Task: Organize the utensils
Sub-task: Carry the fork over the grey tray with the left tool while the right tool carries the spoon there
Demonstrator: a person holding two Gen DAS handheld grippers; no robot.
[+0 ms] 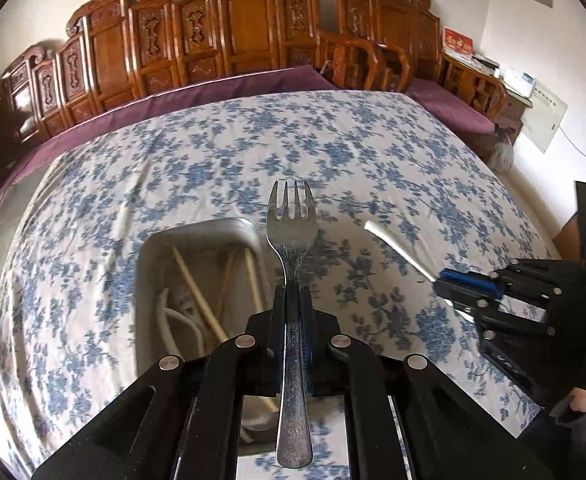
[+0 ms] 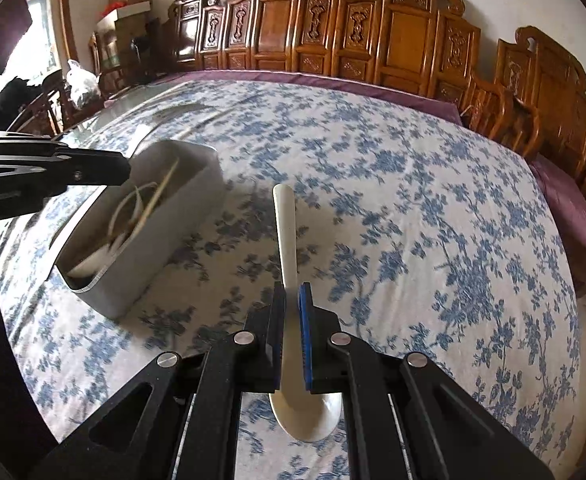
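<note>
Fork (image 1: 291,240) and spoon (image 2: 289,240) are both in hand and off the tablecloth (image 1: 373,152), so the step under way is, by my reading, the carry toward the box. The metal fork is clamped by its handle in the left gripper (image 1: 293,300), tines pointing away, hanging over the near right corner of the white box (image 1: 149,280). That box sits toward the cloth's left side and already holds chopsticks (image 1: 197,292) and pale spoons. The white spoon is pinched at its handle by the right gripper (image 2: 292,300), bowl toward the camera, well to the right of the box over bare cloth. Next, each utensil needs bringing over the box's opening, lowering among the pieces there, and only then letting go; the spoon has farther to travel.
</note>
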